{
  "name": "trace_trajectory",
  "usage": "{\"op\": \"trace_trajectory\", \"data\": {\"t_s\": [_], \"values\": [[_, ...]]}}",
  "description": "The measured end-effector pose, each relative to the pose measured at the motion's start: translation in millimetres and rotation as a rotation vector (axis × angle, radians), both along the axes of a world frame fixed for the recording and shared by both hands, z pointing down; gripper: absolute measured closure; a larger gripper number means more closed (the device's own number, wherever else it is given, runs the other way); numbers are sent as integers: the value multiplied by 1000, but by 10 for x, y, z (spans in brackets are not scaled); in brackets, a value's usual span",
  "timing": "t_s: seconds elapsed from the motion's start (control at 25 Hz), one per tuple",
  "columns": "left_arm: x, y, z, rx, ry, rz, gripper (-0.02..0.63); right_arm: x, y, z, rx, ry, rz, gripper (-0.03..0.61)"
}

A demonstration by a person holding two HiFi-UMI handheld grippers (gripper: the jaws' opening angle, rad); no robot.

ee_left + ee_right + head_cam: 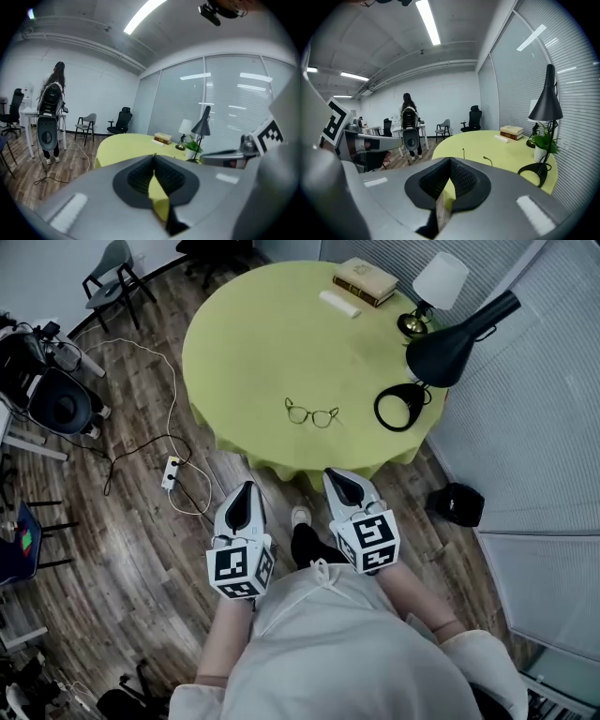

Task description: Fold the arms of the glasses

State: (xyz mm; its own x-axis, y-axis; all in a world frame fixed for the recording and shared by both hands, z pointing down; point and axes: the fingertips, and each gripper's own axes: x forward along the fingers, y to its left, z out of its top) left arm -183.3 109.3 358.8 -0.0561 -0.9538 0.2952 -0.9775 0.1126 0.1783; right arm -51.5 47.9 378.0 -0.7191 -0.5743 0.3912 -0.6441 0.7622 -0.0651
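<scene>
Thin wire-rimmed glasses [312,414] rest on the round yellow-green table [253,343] near its front edge, arms unfolded. In the right gripper view only their two arm tips [463,152] poke up above the jaws. Both grippers hang off the table, close to my body over the wooden floor. The left gripper [247,486] [153,155] is shut, tips meeting, nothing between them. The right gripper [336,474] [450,160] is also shut and empty, just short of the table's front edge, below and right of the glasses.
A black desk lamp [450,348] with a ring base [401,407] stands at the table's right. Behind it are a small white-shaded lamp [436,287], books [366,279] and a white case [339,304]. A black bin [457,502] and a power strip [171,472] lie on the floor.
</scene>
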Motion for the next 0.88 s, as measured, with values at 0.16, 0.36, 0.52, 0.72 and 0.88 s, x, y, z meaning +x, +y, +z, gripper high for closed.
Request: {"op": "trace_trajectory", "data": {"t_s": [0.16, 0.36, 0.52, 0.72, 0.88], "values": [[-113, -698, 95, -31, 7, 17, 607, -41, -636, 118, -29, 14, 20, 580], [-180, -1370, 168, -49, 14, 48, 607, -66, -1286, 171, -43, 5, 54, 580], [-203, -1689, 218, -64, 1, 77, 607, -5, -1594, 202, -50, 2, 92, 580], [-239, -1995, 338, -97, 0, 113, 607, 172, -1903, 384, -89, 33, 164, 580], [-304, -2254, 494, -137, 6, 151, 607, 273, -2055, 607, -132, 97, 205, 580]]}}
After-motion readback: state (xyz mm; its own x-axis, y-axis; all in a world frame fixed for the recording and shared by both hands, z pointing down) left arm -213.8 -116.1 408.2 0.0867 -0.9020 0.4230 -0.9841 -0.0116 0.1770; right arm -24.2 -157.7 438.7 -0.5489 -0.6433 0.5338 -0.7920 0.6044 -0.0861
